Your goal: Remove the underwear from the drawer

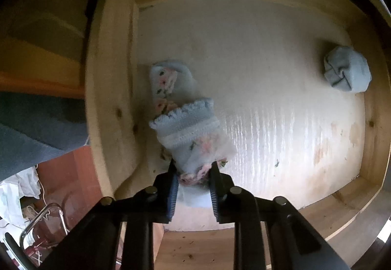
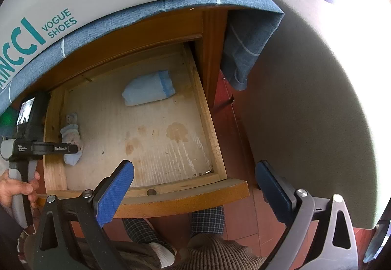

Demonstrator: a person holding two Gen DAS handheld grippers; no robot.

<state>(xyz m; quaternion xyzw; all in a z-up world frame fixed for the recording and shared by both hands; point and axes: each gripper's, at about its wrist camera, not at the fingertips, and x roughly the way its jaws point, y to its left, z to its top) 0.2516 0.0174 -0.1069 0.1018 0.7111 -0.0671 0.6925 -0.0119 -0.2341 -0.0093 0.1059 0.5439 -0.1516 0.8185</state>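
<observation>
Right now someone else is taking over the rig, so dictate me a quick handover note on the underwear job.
Left tongs: pointing straight down into the open drawer, shut on the near end of the floral underwear roll by the drawer's left wall.
Right tongs: open, empty, held above the drawer front.
Plain blue roll: lying untouched toward the drawer's back right.
Done: drawer open, floral roll gripped.
Left: lift the floral roll out, then fetch the blue one.

Red tiled floor (image 2: 240,133), blue checked cloth (image 2: 242,33) (draped), bright glare at upper right
</observation>
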